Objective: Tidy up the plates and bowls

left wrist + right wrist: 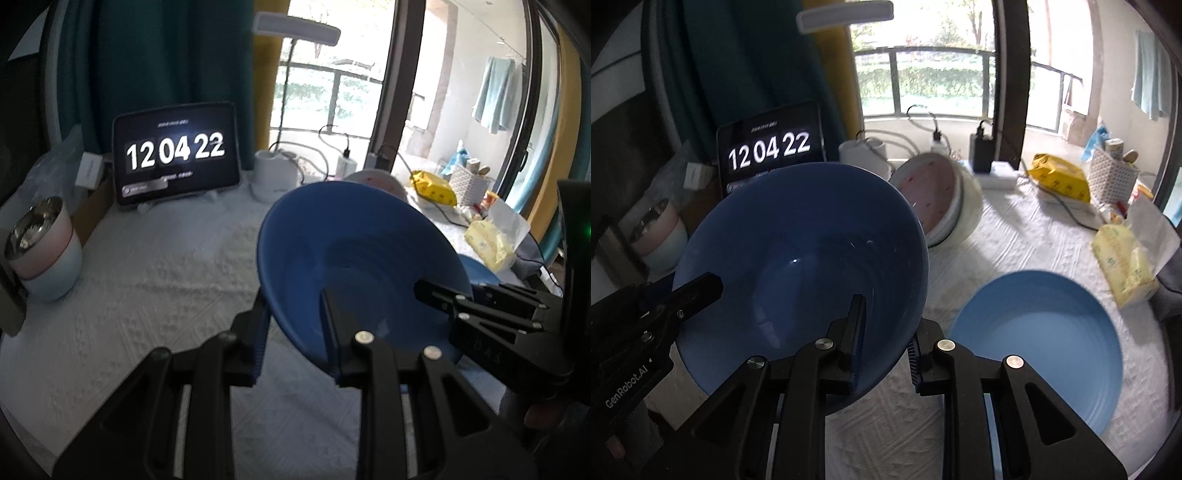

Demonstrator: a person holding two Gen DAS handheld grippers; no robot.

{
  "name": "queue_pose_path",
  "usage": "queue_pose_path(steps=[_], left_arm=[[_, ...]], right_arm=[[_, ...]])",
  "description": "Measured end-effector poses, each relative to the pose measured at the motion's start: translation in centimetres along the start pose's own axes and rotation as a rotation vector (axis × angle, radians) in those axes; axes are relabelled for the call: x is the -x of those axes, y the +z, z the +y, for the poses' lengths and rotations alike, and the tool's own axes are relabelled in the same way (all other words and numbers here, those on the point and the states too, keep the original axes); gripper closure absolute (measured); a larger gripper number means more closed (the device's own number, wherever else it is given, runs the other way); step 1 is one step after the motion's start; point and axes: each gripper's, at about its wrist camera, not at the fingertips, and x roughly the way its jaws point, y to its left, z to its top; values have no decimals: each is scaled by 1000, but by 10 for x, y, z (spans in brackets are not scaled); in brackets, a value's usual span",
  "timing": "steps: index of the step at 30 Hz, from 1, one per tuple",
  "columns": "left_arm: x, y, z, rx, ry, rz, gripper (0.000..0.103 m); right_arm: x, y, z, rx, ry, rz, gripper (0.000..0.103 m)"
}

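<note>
A dark blue bowl [351, 251] [798, 251] hangs tilted above the white tablecloth, held by both grippers at opposite sides of its rim. My left gripper [293, 310] is shut on the near rim, one finger inside the bowl and one outside. My right gripper [886, 325] is shut on the rim the same way. Each gripper shows in the other's view: right gripper [443, 299], left gripper [701, 291]. A light blue bowl [1034, 339] sits on the cloth to the right. Pink and white bowls [934, 195] lean tilted at the back.
A stack of pink and pale bowls with a steel inside [40, 251] stands at the left edge. A tablet clock [177, 151], a white lamp base [273, 170], chargers and cables line the back. Yellow packets [1123, 266] and a white basket [1112, 177] crowd the right.
</note>
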Motion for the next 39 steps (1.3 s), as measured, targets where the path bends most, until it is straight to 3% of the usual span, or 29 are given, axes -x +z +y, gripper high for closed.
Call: queue_pose_path(steps=[13, 29, 39], left_arm=[[-1, -23, 15, 18, 7, 63, 76], [-19, -26, 16, 18, -13, 131, 76], [-14, -25, 14, -8, -10, 126, 74]], right_arm=[[-8, -20, 15, -5, 33, 73, 80], [-19, -19, 12, -24, 36, 130, 79], [-16, -17, 6, -34, 41, 132, 79]])
